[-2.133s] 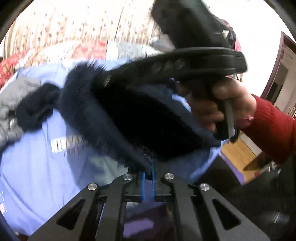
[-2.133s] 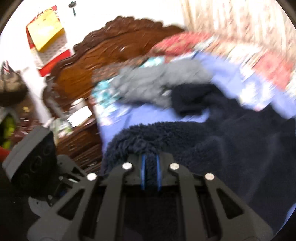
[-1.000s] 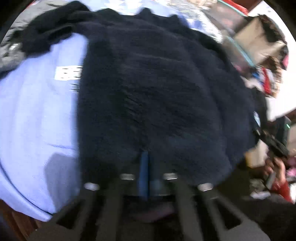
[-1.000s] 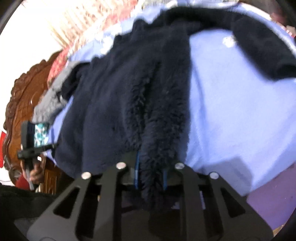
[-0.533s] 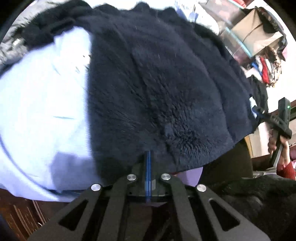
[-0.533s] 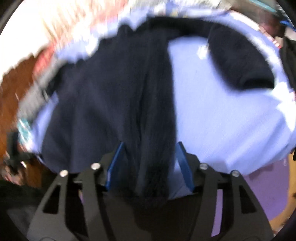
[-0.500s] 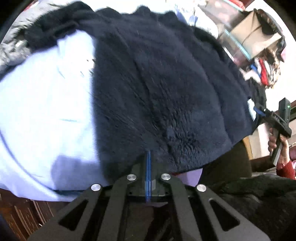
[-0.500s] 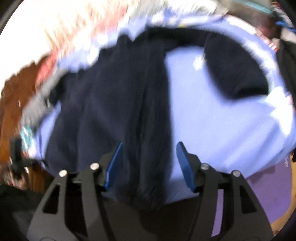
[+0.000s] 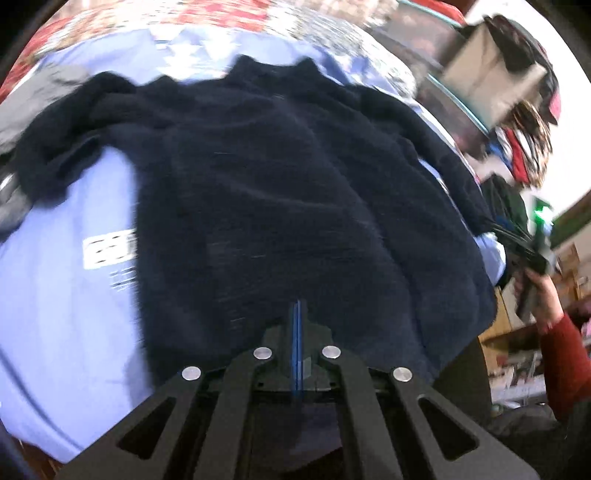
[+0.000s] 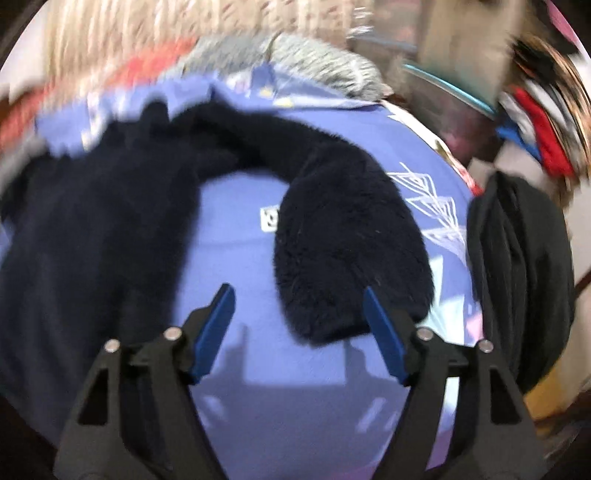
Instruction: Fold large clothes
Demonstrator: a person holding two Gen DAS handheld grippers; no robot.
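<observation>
A dark navy fleece sweater (image 9: 295,192) lies spread flat on a light blue bed sheet (image 9: 66,295). My left gripper (image 9: 297,306) is shut over the sweater's lower hem, its blue pads pressed together with no cloth visibly pinched between them. My right gripper (image 10: 298,290) hangs over the sheet with its jaws opening. The end of the sweater's right sleeve (image 10: 347,240) lies between and ahead of its blue pads (image 10: 218,325), which do not press on it. In the left wrist view a hand in a red sleeve (image 9: 557,332) holds that gripper at the bed's right edge.
A grey garment (image 9: 26,107) lies at the sheet's far left. A black garment (image 10: 517,273) hangs at the bed's right edge. Beyond the bed are a cardboard box (image 9: 491,81) and hanging clothes (image 9: 532,147). A red patterned blanket (image 9: 221,14) covers the far side.
My right gripper let go of the sweater's bunched edge, opened wide and swung right to the sleeve. My left gripper rose, and the sweater's hem now lies under its fingers instead of at their tips.
</observation>
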